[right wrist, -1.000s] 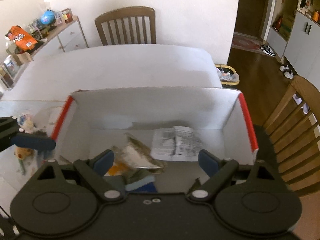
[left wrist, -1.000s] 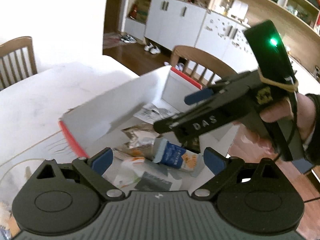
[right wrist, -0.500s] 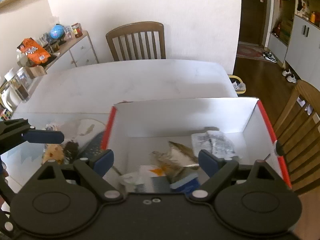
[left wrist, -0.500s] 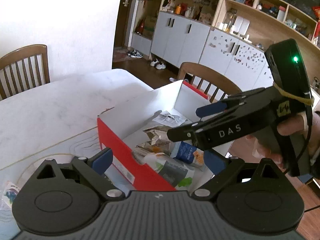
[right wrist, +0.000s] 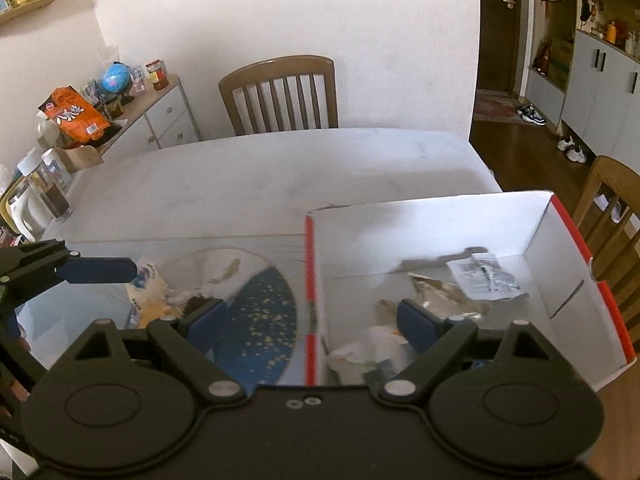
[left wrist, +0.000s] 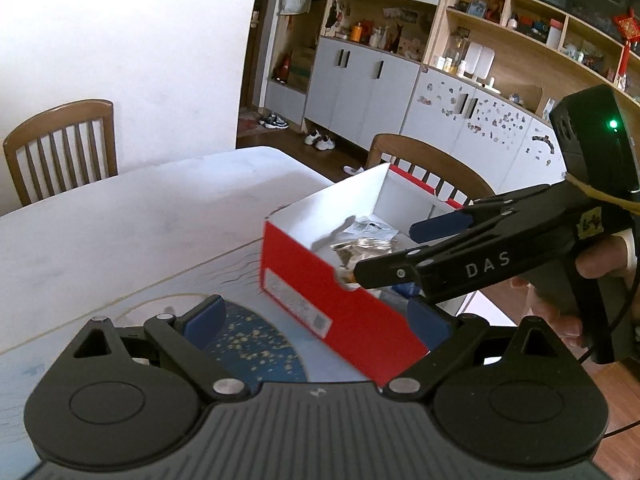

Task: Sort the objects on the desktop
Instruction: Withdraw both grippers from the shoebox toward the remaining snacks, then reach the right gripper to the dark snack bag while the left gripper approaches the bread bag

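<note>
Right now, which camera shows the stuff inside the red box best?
The right wrist view: it looks down into the box at the wrappers. In the left wrist view the right gripper covers much of them.

Left tongs (left wrist: 316, 318) agape, empty; right tongs (right wrist: 310, 320) agape, empty.

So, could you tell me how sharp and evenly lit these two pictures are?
Left wrist view: the red box is smeared by motion, the white wall blown out. Right wrist view: the wrappers in the box are soft, the table washed pale; both bend straight lines.
</note>
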### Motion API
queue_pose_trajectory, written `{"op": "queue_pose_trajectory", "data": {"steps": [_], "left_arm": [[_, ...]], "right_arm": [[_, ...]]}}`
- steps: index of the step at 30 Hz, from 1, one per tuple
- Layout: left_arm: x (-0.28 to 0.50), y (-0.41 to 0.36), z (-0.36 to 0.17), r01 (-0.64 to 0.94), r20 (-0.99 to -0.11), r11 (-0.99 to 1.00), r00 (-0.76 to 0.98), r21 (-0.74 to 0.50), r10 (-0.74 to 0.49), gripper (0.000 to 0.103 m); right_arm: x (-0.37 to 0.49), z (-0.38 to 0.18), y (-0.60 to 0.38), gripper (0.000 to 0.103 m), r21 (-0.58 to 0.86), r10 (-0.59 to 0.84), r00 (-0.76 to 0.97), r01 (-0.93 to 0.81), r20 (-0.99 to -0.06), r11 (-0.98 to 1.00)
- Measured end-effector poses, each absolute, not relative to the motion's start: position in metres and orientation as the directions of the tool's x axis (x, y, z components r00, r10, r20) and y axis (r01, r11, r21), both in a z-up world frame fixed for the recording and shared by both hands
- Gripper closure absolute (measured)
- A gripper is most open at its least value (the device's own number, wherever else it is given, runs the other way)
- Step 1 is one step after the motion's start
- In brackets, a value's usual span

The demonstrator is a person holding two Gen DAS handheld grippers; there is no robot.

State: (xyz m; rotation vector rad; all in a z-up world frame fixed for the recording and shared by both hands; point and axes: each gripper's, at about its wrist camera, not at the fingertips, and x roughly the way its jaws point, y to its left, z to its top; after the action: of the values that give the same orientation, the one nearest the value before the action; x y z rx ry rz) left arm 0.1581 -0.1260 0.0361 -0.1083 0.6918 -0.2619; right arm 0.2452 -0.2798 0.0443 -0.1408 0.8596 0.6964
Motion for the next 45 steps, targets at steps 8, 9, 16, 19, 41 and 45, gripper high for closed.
{"op": "queue_pose_trajectory", "data": {"steps": [8,9,16,19,41,45], "left_arm": [[0.133,-0.086,0.035,0.173,-0.591,0.97,0.77,-0.169,-0.241,0.005],[0.129,-0.081,0.034,0.168,-0.586,0.972,0.776,-0.163,-0.232,0.005],[0.114,-0.053,0.025,0.148,-0.578,0.977,0.789,-0.152,-0.209,0.005],[0.107,-0.043,0.019,0.141,-0.583,0.977,0.786,-0.158,-0.208,0.005],[0.11,0.013,-0.033,0.002,-0.631,0.993,0.772,-0.115,-0.074,0.006],[0.116,0.02,-0.042,-0.003,-0.637,0.996,0.769,-0.087,-0.053,0.006]], "right_arm": [[0.222,0.048,-0.256,0.011,0.152,0.495,0.474,-0.593,-0.728,0.791],[0.219,0.048,-0.253,0.011,0.153,0.496,0.477,-0.591,-0.725,0.792],[0.201,0.049,-0.236,0.011,0.145,0.504,0.496,-0.596,-0.708,0.79],[0.193,0.045,-0.229,0.011,0.143,0.507,0.492,-0.603,-0.708,0.785],[0.192,0.008,-0.179,0.013,0.114,0.496,0.463,-0.637,-0.735,0.762],[0.196,-0.003,-0.168,0.013,0.117,0.497,0.445,-0.646,-0.745,0.754]]}}
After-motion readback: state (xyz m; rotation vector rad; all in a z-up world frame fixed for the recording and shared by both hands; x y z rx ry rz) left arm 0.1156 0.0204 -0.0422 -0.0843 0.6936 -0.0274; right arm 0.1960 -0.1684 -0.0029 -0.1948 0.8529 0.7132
